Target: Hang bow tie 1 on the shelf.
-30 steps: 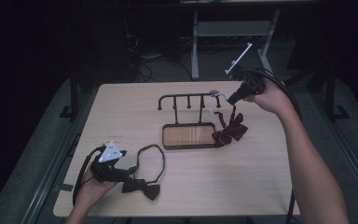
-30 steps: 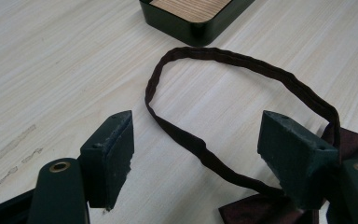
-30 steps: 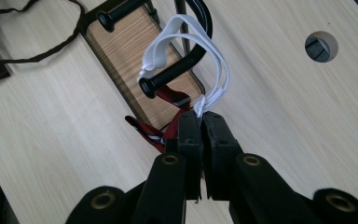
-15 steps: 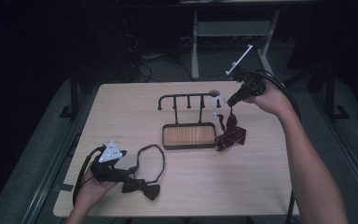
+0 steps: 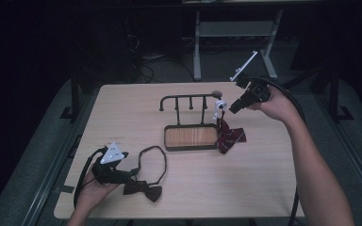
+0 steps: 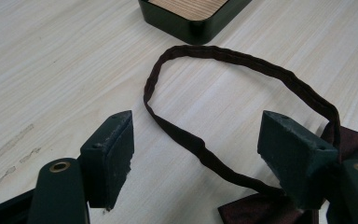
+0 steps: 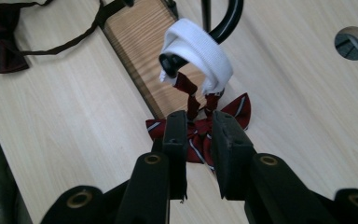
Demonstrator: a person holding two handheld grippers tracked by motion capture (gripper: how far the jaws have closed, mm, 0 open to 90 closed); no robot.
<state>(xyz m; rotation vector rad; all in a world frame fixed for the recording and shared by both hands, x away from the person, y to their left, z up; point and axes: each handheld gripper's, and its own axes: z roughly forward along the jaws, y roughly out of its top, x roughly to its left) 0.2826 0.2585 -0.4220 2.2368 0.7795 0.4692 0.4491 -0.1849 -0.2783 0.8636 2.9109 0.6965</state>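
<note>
On the table (image 5: 122, 108), near its middle, stands a black rack (image 5: 188, 101) with hooks, fixed on a wooden base (image 5: 190, 137). Your right hand (image 5: 275, 103) comes in over the far right part of the table. Your left hand (image 5: 94, 188) rests by the near left corner.

From the right end hook of the rack hangs a red striped bow tie (image 7: 200, 128) by its white band (image 7: 198, 49). It dangles just beside the right end of the base and its bow touches the table. Your right gripper (image 7: 199, 140) sits just above this bow tie. Its jaws have just been opening, with a small gap between them, and they grip nothing.

A dark bow tie (image 5: 143, 189) lies flat near the near left edge, and its strap (image 6: 223, 60) makes a loop on the table. Your left gripper (image 6: 200, 144) is wide open, with part of that strap lying between the jaws, not squeezed.
</note>
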